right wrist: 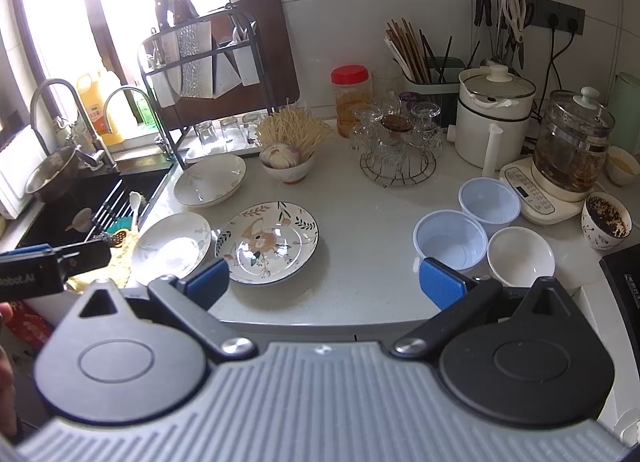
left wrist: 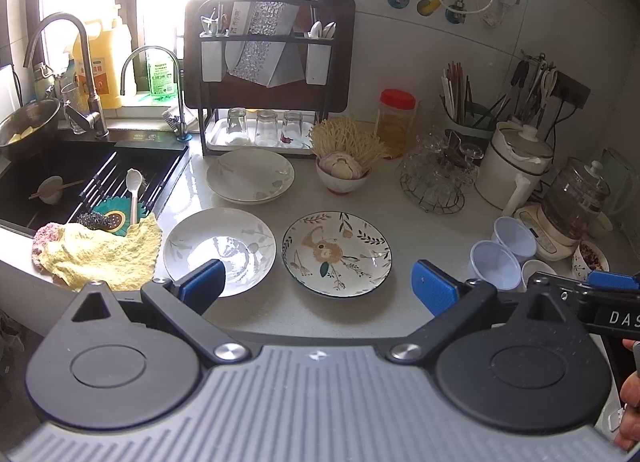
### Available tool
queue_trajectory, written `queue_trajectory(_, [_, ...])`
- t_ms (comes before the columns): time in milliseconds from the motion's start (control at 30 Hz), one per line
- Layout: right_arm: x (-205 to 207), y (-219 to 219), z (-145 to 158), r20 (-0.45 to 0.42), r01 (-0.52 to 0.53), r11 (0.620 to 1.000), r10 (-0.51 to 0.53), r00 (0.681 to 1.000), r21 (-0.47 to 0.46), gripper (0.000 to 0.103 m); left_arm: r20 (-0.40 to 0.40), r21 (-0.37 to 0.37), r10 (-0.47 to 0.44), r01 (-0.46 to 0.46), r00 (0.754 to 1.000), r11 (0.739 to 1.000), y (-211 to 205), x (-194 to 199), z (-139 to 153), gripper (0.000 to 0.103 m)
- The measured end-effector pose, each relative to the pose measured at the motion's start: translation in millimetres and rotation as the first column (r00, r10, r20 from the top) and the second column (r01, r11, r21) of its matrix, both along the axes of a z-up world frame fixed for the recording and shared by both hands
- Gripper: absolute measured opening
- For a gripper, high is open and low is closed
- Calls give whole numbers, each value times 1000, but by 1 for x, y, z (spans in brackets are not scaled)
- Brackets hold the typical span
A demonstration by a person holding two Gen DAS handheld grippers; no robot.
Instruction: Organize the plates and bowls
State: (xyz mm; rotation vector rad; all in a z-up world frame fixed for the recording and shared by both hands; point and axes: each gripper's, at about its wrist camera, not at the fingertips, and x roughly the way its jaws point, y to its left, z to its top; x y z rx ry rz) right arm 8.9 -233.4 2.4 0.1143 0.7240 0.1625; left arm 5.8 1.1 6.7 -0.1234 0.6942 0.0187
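Left wrist view: left gripper point(left wrist: 318, 288) spread wide, empty, above white plate point(left wrist: 219, 250) and floral plate point(left wrist: 337, 253), yellow cloth point(left wrist: 100, 254) by sink point(left wrist: 60, 178); right wrist view: right gripper point(right wrist: 324, 280) spread wide, empty, three bowls point(right wrist: 450, 244) clustered rightward, stove edge point(right wrist: 624, 274) showing only here.

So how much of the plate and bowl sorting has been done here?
Almost nothing looks done yet. The flowered plate and the white plate lie separately on the counter, with a white dish behind them. The three bowls stand side by side, unstacked. Nothing is in hand: the left gripper and right gripper are both open and empty. All the gathering is left.
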Motion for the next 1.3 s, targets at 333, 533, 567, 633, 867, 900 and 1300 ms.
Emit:
queue_trajectory(333, [2,0,-1,0,5,1000,-5,1000,5,103,-2,3,-11,11,1000,1000,0,2,-3,101])
queue_trajectory(533, [2,2,-2,1,4,1000,-4,1000,3,103,-6,-4,-8,8,1000,1000,0,3,-4,101])
queue_trajectory(567, [3,1,-2,-1,5,1000,-5,1000,4,103,-8,-4,-9,9,1000,1000,1,3,-4,101])
queue_trajectory(633, [3,1,-2,-3,6,1000,-6,1000,4,103,-12,-5,-6,6,1000,1000,2,3,-5,101])
queue_trajectory(867, [5,-4,-7,-11,17,999,-17,1000,29,103,-40,4,15,-15,999,1000,6,3,-10,101])
queue_trajectory(900, [4,-4,-8,-12,16,999,-16,1000,30,103,-41,6,13,-13,999,1000,5,2,-10,101])
queue_trajectory(1300, [1,-1,-5,20,-27,998,25,999,57,103,-38,4,1,0,999,1000,1,6,-10,101])
